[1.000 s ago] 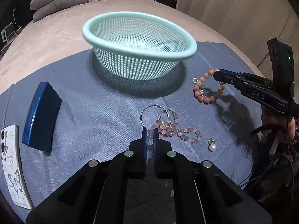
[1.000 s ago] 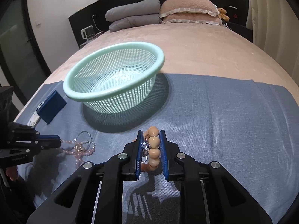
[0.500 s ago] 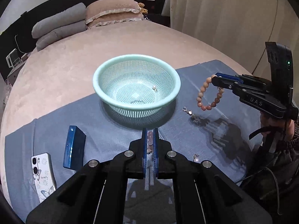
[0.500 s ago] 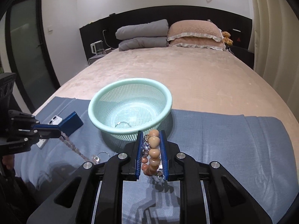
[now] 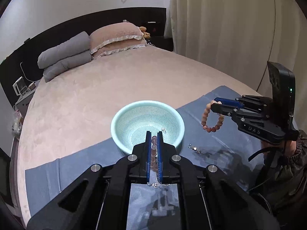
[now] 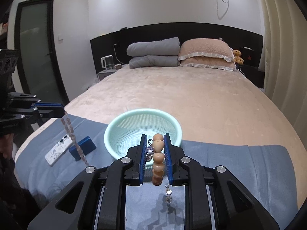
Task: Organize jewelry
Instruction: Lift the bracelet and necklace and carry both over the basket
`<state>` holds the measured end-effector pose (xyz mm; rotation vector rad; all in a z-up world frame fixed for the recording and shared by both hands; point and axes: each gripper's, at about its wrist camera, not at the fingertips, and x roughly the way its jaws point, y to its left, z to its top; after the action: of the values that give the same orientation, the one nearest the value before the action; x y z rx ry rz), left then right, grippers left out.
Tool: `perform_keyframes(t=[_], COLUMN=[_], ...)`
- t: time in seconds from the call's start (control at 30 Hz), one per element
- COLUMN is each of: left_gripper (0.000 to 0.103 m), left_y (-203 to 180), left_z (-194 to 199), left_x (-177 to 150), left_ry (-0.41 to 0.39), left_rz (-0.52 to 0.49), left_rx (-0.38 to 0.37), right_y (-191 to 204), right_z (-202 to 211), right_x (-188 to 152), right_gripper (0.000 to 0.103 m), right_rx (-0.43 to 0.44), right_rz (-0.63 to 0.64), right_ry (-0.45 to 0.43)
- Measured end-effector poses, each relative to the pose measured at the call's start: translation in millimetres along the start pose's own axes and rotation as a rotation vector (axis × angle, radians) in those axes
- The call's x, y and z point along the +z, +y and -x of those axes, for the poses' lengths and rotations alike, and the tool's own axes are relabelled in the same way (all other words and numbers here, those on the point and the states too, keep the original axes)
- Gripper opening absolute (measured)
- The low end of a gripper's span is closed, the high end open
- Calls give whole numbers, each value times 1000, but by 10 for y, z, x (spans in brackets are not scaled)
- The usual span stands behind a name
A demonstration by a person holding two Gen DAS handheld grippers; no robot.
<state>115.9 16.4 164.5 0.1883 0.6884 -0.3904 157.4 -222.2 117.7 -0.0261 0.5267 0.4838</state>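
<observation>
Both claws have risen off the blue cloth (image 5: 86,168): the left claw (image 5: 154,134) pinches the pink bead strand (image 6: 72,132), the right claw (image 6: 154,137) the peach bracelet (image 5: 210,117), both now hanging near the mint basket (image 5: 115,123), ready to drop in.

White letters "DAS" are printed on the black side of the right gripper (image 5: 215,106), at the right of the left wrist view. Faint lettering on the side of the left gripper (image 6: 59,110), at the left edge of the right wrist view, reads approximately "GenRobot.AI". No other text is legible.
</observation>
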Motion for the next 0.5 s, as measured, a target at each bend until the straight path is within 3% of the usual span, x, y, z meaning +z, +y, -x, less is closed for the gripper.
perform_keyframes(t=[0.27, 0.5], left_gripper=[6, 6], left_y=[147, 265], left_z=[-49, -331], left_x=[339, 454], left_ry=[-39, -14], left_rz=[22, 13], left_rx=[-8, -8], right_y=[13, 47], right_z=[-202, -578], right_x=[214, 197], right_gripper=[17, 17], right_rx=[8, 18], right_rz=[38, 61], right_ry=[-4, 36])
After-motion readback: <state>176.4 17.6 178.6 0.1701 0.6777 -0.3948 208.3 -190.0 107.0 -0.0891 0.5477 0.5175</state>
